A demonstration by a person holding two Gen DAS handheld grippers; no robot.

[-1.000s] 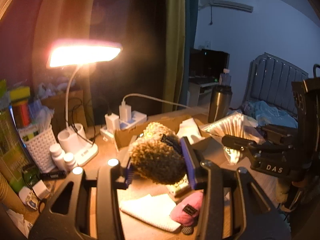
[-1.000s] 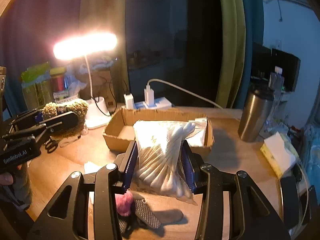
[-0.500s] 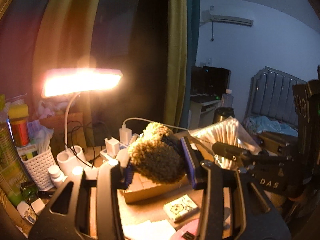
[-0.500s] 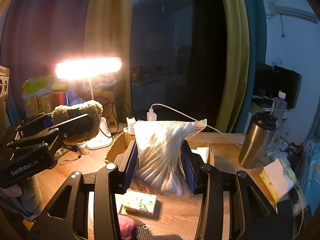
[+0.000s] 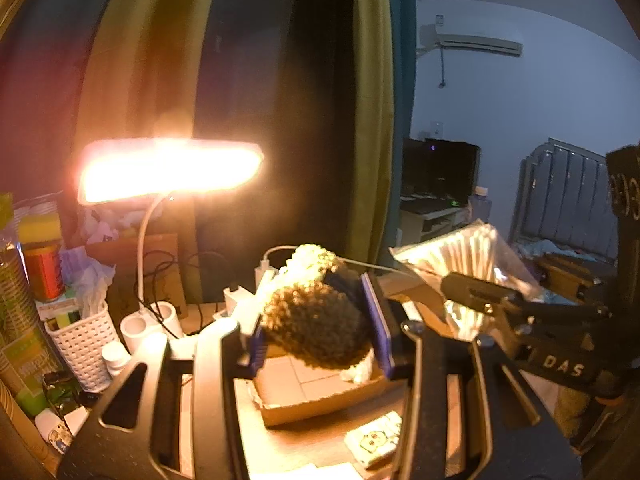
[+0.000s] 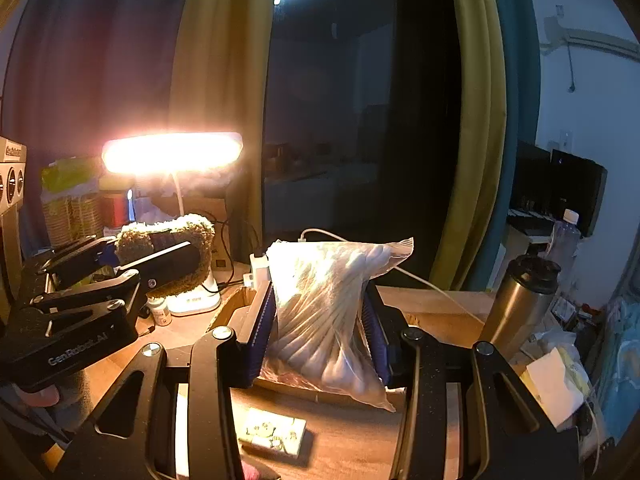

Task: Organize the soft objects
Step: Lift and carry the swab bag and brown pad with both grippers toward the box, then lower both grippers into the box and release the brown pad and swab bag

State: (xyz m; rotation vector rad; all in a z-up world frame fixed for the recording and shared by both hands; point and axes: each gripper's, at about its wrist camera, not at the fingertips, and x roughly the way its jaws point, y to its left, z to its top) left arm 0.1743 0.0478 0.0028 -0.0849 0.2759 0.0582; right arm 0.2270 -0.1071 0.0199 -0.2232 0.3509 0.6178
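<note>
My left gripper (image 5: 318,326) is shut on a brown fuzzy plush item (image 5: 316,320) and holds it in the air above the open cardboard box (image 5: 320,396). The plush item also shows in the right wrist view (image 6: 168,256), at the left. My right gripper (image 6: 318,320) is shut on a clear bag of cotton swabs (image 6: 332,312), lifted above the same box (image 6: 236,304). The bag also shows in the left wrist view (image 5: 464,260), at the right, clamped by the right gripper's fingers (image 5: 480,292).
A lit desk lamp (image 5: 168,168) stands at the back left beside a white basket (image 5: 80,344) and small bottles. A steel tumbler (image 6: 520,300) stands right. A small patterned pack (image 6: 276,432) lies on the wooden desk in front of the box. Power strip and cables sit behind.
Both grippers have risen with their loads; the desk, pink item and white cloth have dropped out of the lower view. The box now sits lower in both views.
</note>
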